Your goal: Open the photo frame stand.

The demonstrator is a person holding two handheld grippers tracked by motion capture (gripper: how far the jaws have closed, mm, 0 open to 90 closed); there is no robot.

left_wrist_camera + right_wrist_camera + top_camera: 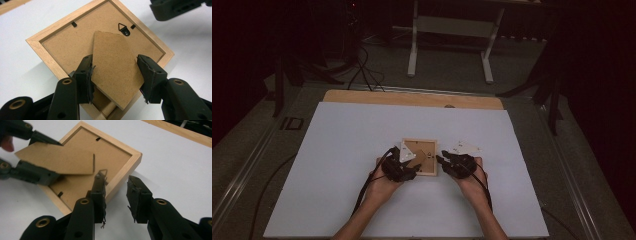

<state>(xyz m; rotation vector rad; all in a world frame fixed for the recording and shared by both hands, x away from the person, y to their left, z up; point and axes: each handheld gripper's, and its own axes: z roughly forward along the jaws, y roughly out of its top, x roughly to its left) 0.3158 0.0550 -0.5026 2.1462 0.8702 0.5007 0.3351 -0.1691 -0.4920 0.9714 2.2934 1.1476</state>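
Note:
A light wooden picture frame (426, 145) (37, 43) (125, 173) lies face down on the white sheet, its brown backing board up. My left gripper (411, 169) (115, 60) is shut on the backing's cardboard easel flap (116, 75) (57, 158), one pad on each long edge, and holds it raised off the backing. My right gripper (443, 161) (115, 180) is open and straddles the frame's near edge. One of its jaws stands over the backing beside the small triangular metal hanger (124, 28) (102, 172), the other outside the frame above the sheet.
A white sheet (352, 150) covers the table, with a wooden strip (412, 98) bare along the far edge. Beyond it, a white metal stand (451, 30) and cables (362, 70) sit on the dark floor. Both forearms come in from the near edge.

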